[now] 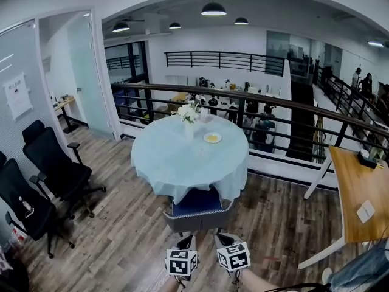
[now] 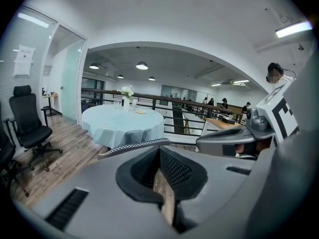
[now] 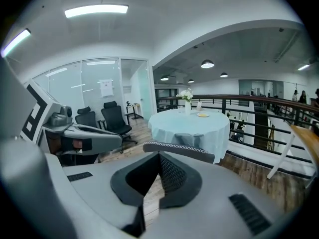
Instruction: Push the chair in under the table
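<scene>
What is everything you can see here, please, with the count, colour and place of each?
round table: one, pale blue cloth, centre, in front of the railing
chair: one, blue seat in a grey shell, at the table's near edge, seat partly under the cloth
vase of flowers: one, white, on the table's far side
plate: one, white with something yellow, on the table
office chairs: at least two, black, left
railing: one, black bars with a brown top rail, behind the table
desk: one, wooden top, white legs, right
ceiling lamps: several, dark, overhead
left gripper: one, grey, shut, empty, just behind the chair back
right gripper: one, grey, shut, empty, beside the left
</scene>
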A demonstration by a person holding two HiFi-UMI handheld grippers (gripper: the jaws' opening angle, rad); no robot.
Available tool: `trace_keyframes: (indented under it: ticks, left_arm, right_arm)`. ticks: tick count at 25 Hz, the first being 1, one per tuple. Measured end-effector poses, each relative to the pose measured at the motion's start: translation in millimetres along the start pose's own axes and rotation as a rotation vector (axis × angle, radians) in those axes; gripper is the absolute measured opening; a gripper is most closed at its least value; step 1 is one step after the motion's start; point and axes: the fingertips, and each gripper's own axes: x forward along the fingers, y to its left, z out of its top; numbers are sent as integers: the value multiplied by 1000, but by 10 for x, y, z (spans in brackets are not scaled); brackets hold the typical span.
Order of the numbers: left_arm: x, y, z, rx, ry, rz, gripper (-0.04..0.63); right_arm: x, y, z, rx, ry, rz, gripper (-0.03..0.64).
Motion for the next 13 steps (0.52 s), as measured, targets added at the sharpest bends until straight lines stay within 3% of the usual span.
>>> trace_keyframes:
  ticks: [13]
  left_arm:
    - [-5,4,-19,-17,3,14,5]
  right_arm:
    - [-20,-54,19,-3,0,-17,15]
